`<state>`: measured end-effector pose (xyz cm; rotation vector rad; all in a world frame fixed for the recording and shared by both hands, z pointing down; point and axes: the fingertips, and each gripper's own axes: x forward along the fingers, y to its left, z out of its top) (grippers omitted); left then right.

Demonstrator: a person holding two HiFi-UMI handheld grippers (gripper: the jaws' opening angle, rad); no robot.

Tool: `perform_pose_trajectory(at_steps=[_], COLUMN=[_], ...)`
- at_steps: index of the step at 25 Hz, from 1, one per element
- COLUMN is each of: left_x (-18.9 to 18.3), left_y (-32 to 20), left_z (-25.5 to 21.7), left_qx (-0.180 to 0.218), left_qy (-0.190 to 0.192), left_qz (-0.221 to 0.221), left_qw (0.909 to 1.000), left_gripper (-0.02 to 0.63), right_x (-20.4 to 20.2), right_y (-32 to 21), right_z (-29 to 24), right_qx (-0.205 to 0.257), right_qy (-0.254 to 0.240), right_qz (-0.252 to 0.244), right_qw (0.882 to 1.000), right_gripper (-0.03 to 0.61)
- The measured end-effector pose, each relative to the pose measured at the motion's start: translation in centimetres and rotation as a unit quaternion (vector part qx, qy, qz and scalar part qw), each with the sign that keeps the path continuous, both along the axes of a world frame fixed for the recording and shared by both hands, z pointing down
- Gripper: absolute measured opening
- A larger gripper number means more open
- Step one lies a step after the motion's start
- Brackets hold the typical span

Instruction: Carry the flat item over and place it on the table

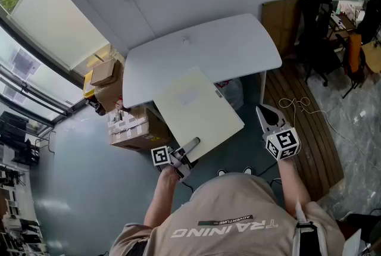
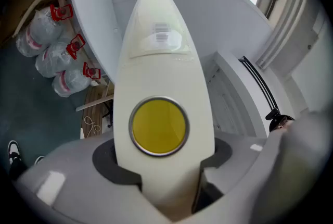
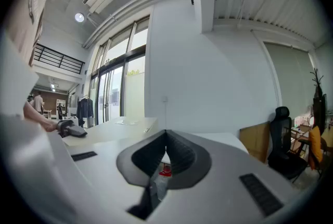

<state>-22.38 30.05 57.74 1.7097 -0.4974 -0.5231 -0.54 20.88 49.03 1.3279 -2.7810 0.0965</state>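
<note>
In the head view, stacked cardboard boxes [image 1: 128, 130] are seen on the floor left of the white table [image 1: 202, 46]. A smaller open box [image 1: 104, 73] is set behind them. What is in them cannot be made out. The flat item [image 1: 196, 109], a pale cream board, is held at its near corner by the left gripper [image 1: 186, 150]. Its far part overlaps the table's near edge, but whether it rests on the top cannot be told. The right gripper [image 1: 266, 113] is held apart, to the right of the board and off the table. Part of the table's underside is hidden by the board.

In the left gripper view, the board is pinched between the jaws. A yellow disc [image 2: 158, 126] with a metal rim and a barcode label [image 2: 162, 35] are seen on its face. Large clear bottles [image 2: 52, 56] with red handles lie on the floor at the left, partly cut off by the table edge.

In the right gripper view, the jaws are pressed together with nothing between them. Only a small red patch is glimpsed in the gap below the tips, too little to identify. A black office chair [image 3: 283, 139] is seen at the right.
</note>
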Motion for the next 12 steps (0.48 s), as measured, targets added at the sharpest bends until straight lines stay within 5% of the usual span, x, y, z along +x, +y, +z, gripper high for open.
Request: perform_pose_trajectory(at_steps=[12], left_x=[-1.9], left_y=[-1.4], left_z=[1.9], left_qx=[-0.013], left_qy=[0.000], left_qz=[0.020], left_qw=[0.9997], left_gripper=[0.290], right_x=[-2.6], right_y=[-1.1], right_z=[2.7], right_qx=[-0.019], right_qy=[0.001], right_qz=[0.010], right_qw=[1.000], right_gripper=[0.006])
